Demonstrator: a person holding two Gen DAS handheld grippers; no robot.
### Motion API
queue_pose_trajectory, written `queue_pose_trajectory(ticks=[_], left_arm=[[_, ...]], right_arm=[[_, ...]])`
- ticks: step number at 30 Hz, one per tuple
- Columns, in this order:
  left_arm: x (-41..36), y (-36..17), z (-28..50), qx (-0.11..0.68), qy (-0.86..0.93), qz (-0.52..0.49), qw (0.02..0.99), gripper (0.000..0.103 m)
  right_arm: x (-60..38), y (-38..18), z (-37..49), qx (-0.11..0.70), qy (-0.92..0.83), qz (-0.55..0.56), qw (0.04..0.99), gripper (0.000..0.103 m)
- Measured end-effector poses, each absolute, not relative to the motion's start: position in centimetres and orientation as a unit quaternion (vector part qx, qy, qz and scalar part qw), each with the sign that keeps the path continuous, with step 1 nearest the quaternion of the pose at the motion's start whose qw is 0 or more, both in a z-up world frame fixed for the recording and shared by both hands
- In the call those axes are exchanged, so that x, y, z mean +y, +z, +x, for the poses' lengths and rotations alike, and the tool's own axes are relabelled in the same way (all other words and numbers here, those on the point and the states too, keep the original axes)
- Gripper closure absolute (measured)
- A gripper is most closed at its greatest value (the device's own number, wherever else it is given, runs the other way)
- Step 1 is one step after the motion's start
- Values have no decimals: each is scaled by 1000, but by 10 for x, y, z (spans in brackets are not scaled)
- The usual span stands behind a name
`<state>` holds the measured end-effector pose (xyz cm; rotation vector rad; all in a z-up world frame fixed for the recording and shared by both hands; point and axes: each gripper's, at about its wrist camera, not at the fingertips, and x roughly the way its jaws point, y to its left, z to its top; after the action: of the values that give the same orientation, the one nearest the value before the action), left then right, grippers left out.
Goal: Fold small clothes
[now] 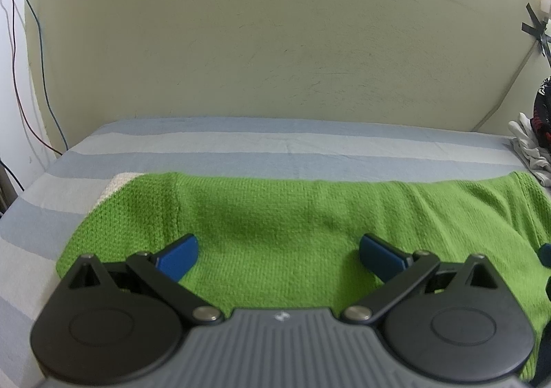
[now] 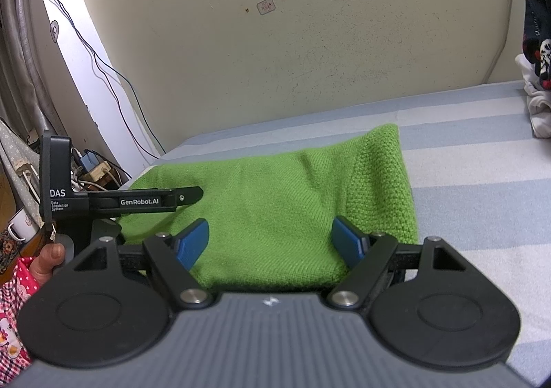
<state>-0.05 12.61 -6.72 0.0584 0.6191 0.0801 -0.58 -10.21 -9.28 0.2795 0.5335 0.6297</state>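
Note:
A green knitted garment (image 1: pixel 275 222) lies folded flat on the striped bed sheet; it also shows in the right wrist view (image 2: pixel 275 202). A white knitted edge (image 1: pixel 115 186) peeks out at its far left corner. My left gripper (image 1: pixel 279 255) is open, its blue pads spread wide just above the garment's near part, holding nothing. My right gripper (image 2: pixel 272 243) is open too, its blue pads over the garment's near right part, empty. The left gripper's body (image 2: pixel 120 203) shows at the left in the right wrist view, over the garment's left end.
The blue and grey striped bed sheet (image 1: pixel 275 143) runs to a pale wall (image 1: pixel 241 43). A pile of white and dark clothes (image 2: pixel 537 61) sits at the right edge of the bed. Cables (image 2: pixel 103 71), a power strip and mugs are off the left side.

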Motion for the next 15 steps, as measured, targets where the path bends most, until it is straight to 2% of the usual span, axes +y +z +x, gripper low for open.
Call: queue_pose_trajectory(ticks=[5,12,15], left_arm=[[130,-67,1,306,37,23,951,0],[132,-63,-3,304,37,19,952,0],[139,-59,-17,294,32,-7,955,0]], right_arm=[[-102,-92,-9,244,296,145,912,23],[-137,-90,-23,244,262,228,905,22],[-144,-85,-38,247,247,210,913,22]])
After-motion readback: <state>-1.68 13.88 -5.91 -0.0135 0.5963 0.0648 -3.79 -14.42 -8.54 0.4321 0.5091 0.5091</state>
